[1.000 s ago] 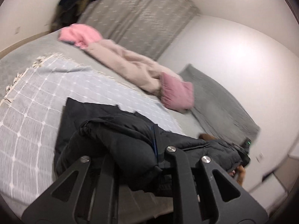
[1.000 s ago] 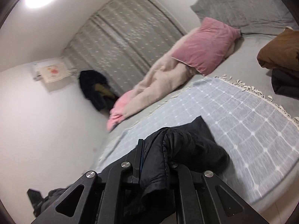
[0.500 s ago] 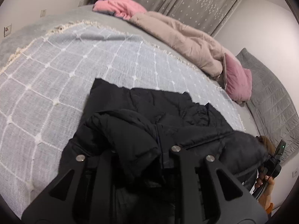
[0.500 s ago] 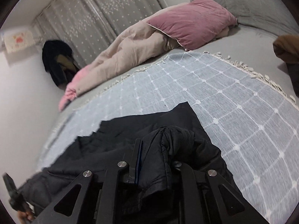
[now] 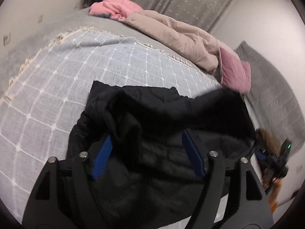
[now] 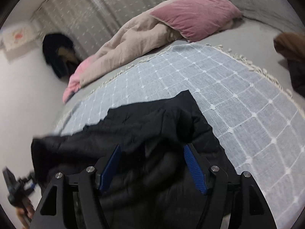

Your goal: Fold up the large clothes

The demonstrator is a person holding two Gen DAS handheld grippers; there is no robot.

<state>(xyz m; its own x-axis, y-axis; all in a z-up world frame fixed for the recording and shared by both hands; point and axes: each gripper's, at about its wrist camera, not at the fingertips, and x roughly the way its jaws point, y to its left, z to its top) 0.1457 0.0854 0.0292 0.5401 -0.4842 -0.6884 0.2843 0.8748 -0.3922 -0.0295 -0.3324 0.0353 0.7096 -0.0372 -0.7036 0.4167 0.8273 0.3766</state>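
A black puffer jacket (image 5: pixel 171 118) lies crumpled on the blue-grey checked blanket (image 5: pixel 76 80) on the bed. My left gripper (image 5: pixel 147 152) hovers low over its near edge. Its jaws are opening, and its blue pads (image 5: pixel 192 154) stand wide apart. Jacket fabric lies between them, and a fold drapes over the left pad's tip. In the right wrist view the same jacket (image 6: pixel 148 126) spreads under my right gripper (image 6: pixel 152 166). Its jaws are opening too, and its blue pads (image 6: pixel 194 168) are clear of the cloth. Each gripper also shows at the edge of the other's view: the right gripper (image 5: pixel 274 158) and the left gripper (image 6: pixel 17 187).
A beige duvet (image 5: pixel 181 38), a pink blanket (image 5: pixel 116 5) and a pink pillow (image 6: pixel 196 15) lie along the bed's far side. Beyond the pillow is a grey quilt (image 5: pixel 272 87). A brown garment (image 6: pixel 289 43) sits at the right. Dark clothes (image 6: pixel 57 55) hang by the curtain.
Both grippers came down towards the bed with the jacket and then opened. The bunched fabric they held has dropped out of the pads and now lies on the blanket.
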